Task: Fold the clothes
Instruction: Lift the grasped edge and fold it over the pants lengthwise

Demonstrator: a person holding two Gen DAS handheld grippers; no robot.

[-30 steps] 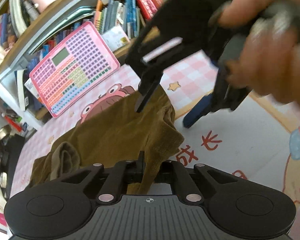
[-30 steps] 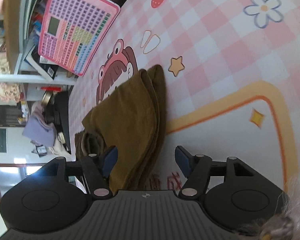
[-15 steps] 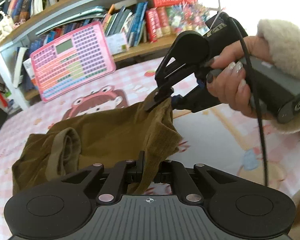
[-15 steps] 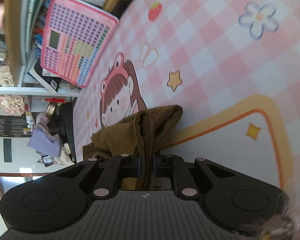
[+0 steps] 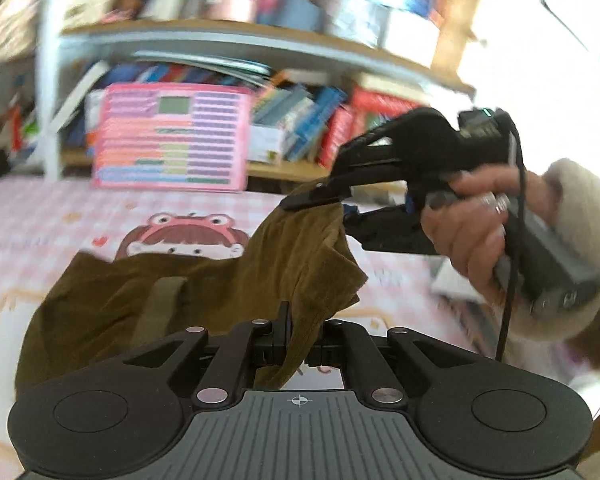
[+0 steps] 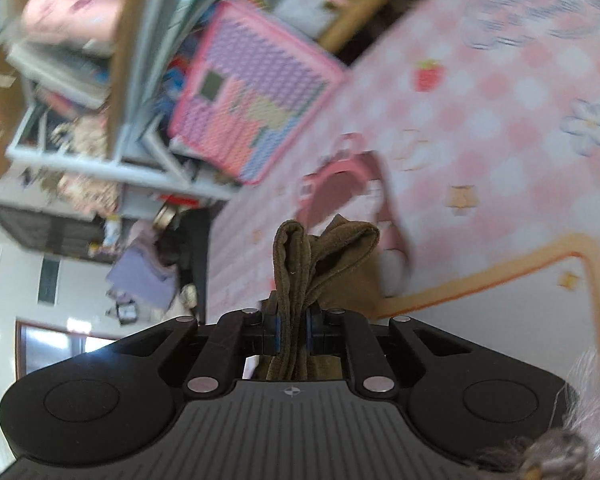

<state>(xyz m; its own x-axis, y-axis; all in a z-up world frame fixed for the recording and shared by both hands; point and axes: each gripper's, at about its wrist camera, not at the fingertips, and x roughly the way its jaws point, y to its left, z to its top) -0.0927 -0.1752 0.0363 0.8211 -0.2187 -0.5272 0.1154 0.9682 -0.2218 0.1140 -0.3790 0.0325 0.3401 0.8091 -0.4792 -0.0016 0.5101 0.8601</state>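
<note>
An olive-brown corduroy garment point(image 5: 188, 292) hangs over the pink checked mat point(image 5: 40, 220), partly lifted. My left gripper point(image 5: 298, 336) is shut on its near edge. In the left wrist view my right gripper point(image 5: 332, 204) is shut on another bunched corner of the garment and holds it higher up, to the right. In the right wrist view the right gripper point(image 6: 292, 330) pinches several folded layers of the garment point(image 6: 300, 264) between its blue pads. The garment's far left part rests on the mat.
A pink keyboard toy point(image 5: 168, 136) leans against a bookshelf point(image 5: 260, 48) full of books behind the mat. It also shows in the right wrist view point(image 6: 252, 108). The mat point(image 6: 500, 120) has a cartoon girl print, stars and flowers.
The right gripper closed on the garment's corner and both grippers have lifted the cloth up off the mat. Both views tilted upward toward the shelf.
</note>
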